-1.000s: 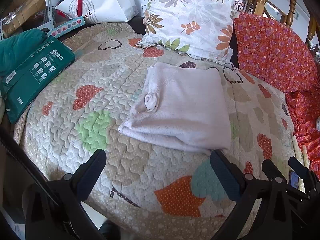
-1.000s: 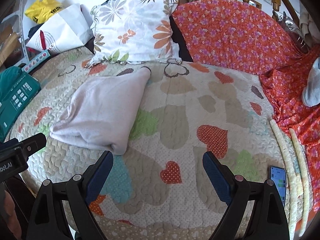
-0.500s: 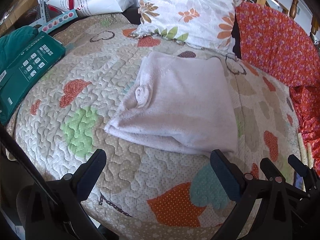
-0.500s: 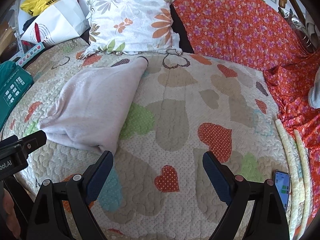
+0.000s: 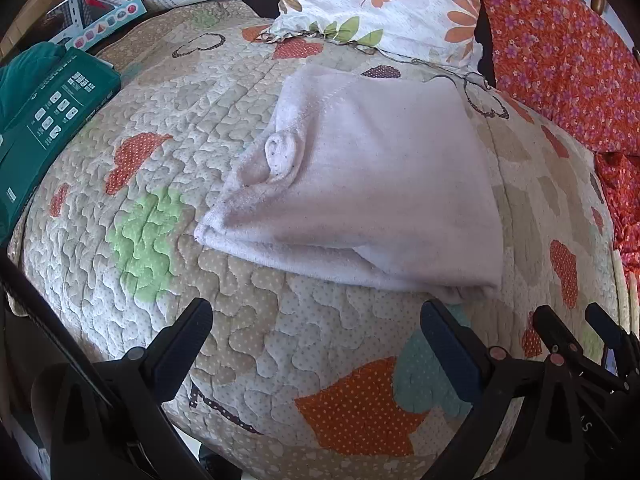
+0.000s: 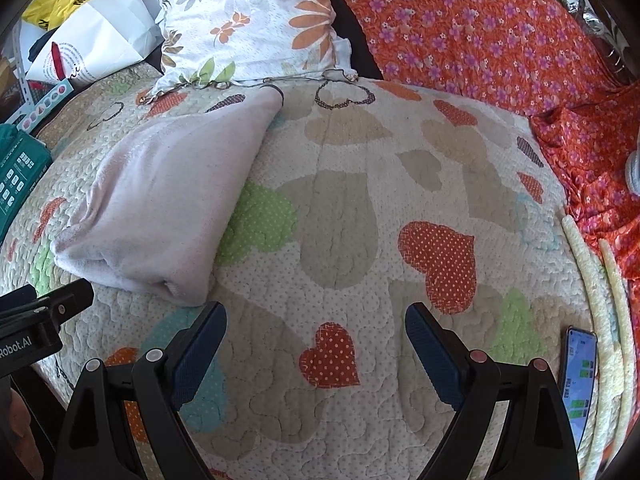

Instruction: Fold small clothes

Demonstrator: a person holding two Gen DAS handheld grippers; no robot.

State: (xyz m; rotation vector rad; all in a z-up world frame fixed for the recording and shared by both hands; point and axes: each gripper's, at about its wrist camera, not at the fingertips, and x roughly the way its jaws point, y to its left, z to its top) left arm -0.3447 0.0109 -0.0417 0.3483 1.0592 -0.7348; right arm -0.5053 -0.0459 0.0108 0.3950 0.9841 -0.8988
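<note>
Through the left wrist camera we see our left gripper (image 5: 316,332) with its fingers spread wide and nothing between them, poised above the heart-patterned quilt (image 5: 248,344). Just beyond the fingertips lies the pale pink garment (image 5: 384,184), folded into a rough rectangle on the quilt, its near edge showing stacked layers and a small rolled bump on its left side. A floral pillow (image 5: 384,4) sits behind it, an orange flowered cloth (image 5: 560,56) to the right, and a green box (image 5: 48,120) at the left edge of the bed. The tips of our right gripper (image 5: 580,320) poke in at the lower right. Through the right wrist camera, our right gripper (image 6: 316,328) also has its fingers spread apart and empty, over bare quilt (image 6: 360,208). The pale pink garment (image 6: 168,192) lies to the left, its near corner just beside the left fingertip (image 6: 208,320) but apart from it. A phone (image 6: 578,380) rests at the lower right, and part of our left gripper (image 6: 60,300) shows at the left edge.
</note>
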